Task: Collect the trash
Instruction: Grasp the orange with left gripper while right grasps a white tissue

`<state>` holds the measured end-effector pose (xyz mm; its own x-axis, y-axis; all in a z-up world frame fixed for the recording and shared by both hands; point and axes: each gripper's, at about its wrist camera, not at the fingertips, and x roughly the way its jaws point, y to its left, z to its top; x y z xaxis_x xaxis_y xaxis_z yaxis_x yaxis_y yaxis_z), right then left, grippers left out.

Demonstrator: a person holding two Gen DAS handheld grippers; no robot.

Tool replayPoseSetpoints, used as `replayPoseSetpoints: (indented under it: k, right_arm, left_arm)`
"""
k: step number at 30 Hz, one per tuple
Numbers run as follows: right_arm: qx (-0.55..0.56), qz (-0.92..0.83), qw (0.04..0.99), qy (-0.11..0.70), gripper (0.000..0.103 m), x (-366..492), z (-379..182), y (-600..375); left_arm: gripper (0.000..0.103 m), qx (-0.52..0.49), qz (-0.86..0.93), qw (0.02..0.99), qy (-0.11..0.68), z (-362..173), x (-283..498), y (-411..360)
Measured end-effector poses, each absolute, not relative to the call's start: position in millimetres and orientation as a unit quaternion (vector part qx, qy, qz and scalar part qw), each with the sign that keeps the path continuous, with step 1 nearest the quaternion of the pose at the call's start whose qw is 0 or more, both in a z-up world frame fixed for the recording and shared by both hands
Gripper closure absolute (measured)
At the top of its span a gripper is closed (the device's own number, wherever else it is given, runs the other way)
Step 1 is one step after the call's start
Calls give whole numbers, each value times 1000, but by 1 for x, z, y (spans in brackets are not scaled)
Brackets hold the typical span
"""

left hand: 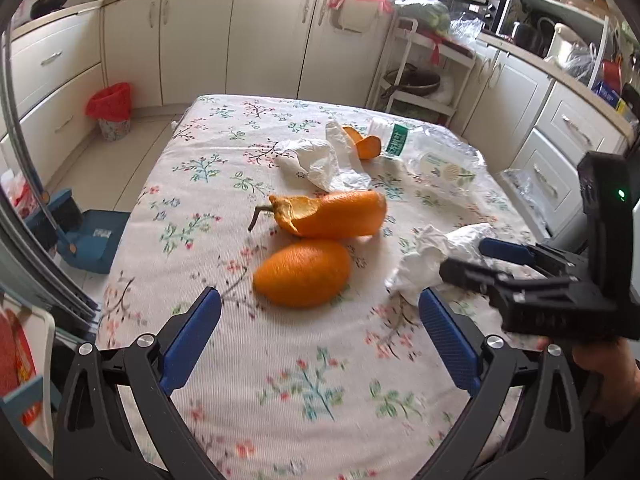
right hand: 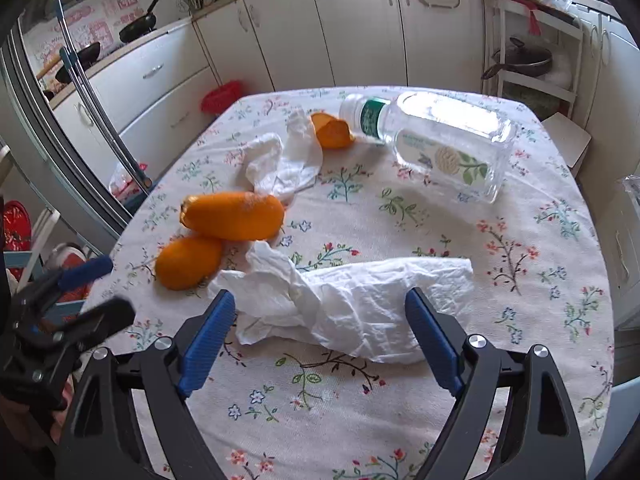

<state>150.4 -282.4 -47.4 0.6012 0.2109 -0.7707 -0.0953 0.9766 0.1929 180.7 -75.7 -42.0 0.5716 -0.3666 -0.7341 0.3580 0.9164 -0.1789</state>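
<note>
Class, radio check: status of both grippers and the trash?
Left gripper open, facing orange peel. Right gripper open, around crumpled tissue. Bottle lying farther back. Nothing blocking.

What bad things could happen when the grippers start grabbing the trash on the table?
1. The crumpled tissue lies spread wide between the open right gripper, so it might catch only a corner and drop it.
2. The round orange peel before the open left gripper looks smooth and could squirt out.
3. The empty bottle lies on its side and might roll if bumped.
</note>
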Motion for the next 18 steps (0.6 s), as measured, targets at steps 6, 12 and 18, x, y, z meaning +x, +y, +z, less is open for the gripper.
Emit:
replayPoseSetpoints:
  k: [6,12,18]
  right_arm:
    - [59,78,889,447,29,158,-59,-284]
    - [28,70,894,442,61,163,-59,-280]
    - [27,77,894,442,92,162,-59,-282]
  left_arm:
    - [9,17,-198,883,425,-54,205,-87]
    - [42,24,-189,874,447,-68,217,-92]
    - [79,5,-203,870,450,-67,213,-93]
